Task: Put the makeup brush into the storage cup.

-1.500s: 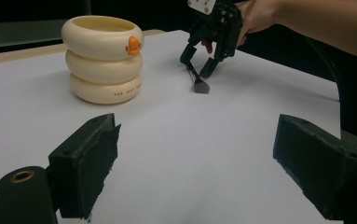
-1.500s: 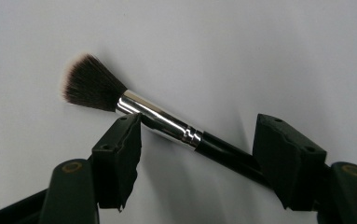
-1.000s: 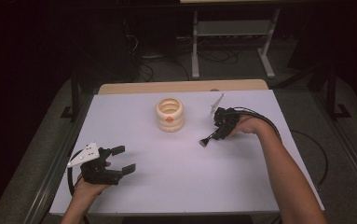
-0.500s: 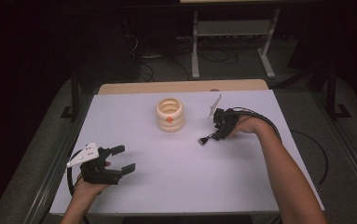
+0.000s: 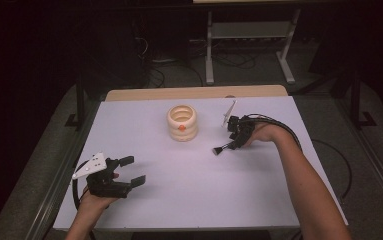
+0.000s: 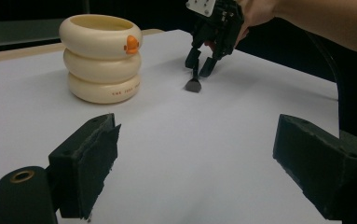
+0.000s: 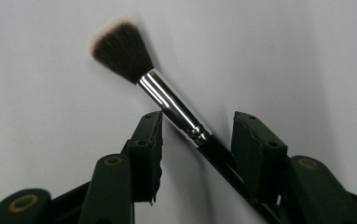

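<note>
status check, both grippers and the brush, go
Left gripper open, low on white table. Right gripper part open around black makeup brush, bristles down. Cream stacked-ring holder apart, nothing between.

— what's around the table (image 5: 129,125)?
— dark room mostly. the white top sits mid-frame with a tan wooden strip (image 5: 194,93) along its far edge.
— and behind it?
— a pale metal stand (image 5: 249,35) at upper centre, with cables (image 5: 179,67) tangled on the grey floor (image 5: 329,105) beside it.
— the sides?
— upper left is near black; dark rails (image 5: 54,185) run down the left edge.
</note>
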